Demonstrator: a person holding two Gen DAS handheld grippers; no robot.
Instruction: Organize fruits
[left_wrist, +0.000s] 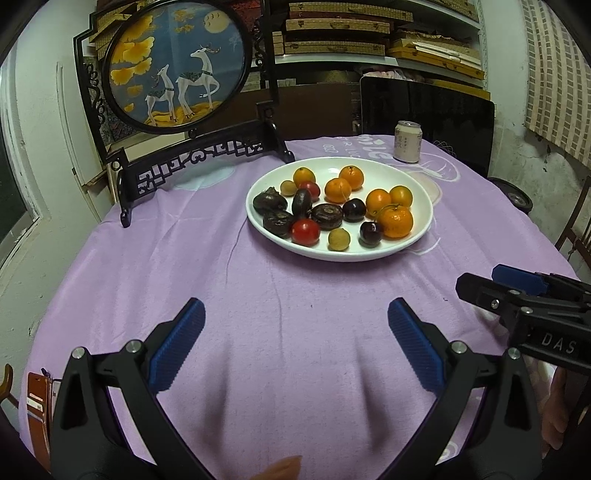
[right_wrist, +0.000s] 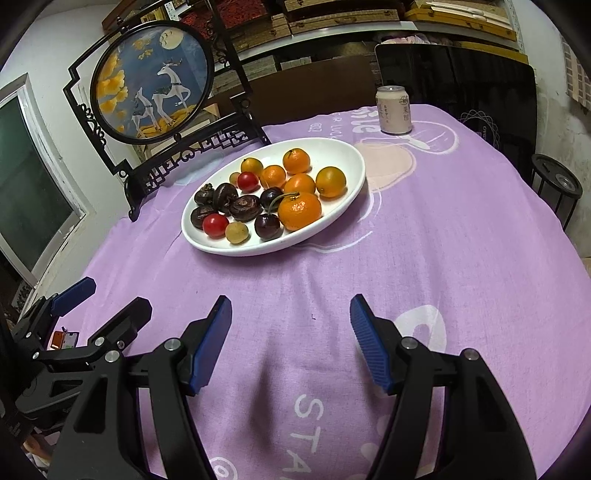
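A white plate (left_wrist: 413, 177) (right_wrist: 343, 155) sits on the purple cloth and holds several fruits: oranges (left_wrist: 396, 220) (right_wrist: 299, 211), red tomatoes (left_wrist: 305, 232) (right_wrist: 215, 225), dark cherries (left_wrist: 370, 232) (right_wrist: 267, 226), brown water chestnuts (left_wrist: 327, 216) (right_wrist: 245, 208) and pale longans (left_wrist: 338, 239) (right_wrist: 236, 232). My left gripper (left_wrist: 295, 317) hovers open over the cloth, short of the plate, with nothing between its fingers. My right gripper (right_wrist: 291, 314) is also open and empty, nearer than the plate. Each gripper shows at the edge of the other's view: right gripper (left_wrist: 491, 284), left gripper (right_wrist: 107, 295).
A drink can (left_wrist: 407, 141) (right_wrist: 393, 109) stands beyond the plate. A black framed deer picture on a stand (left_wrist: 173, 66) (right_wrist: 151, 81) rises at the back left. A dark chair back (left_wrist: 428, 118) (right_wrist: 458, 81) and shelves lie behind the table. A stool (right_wrist: 557, 184) is at the right.
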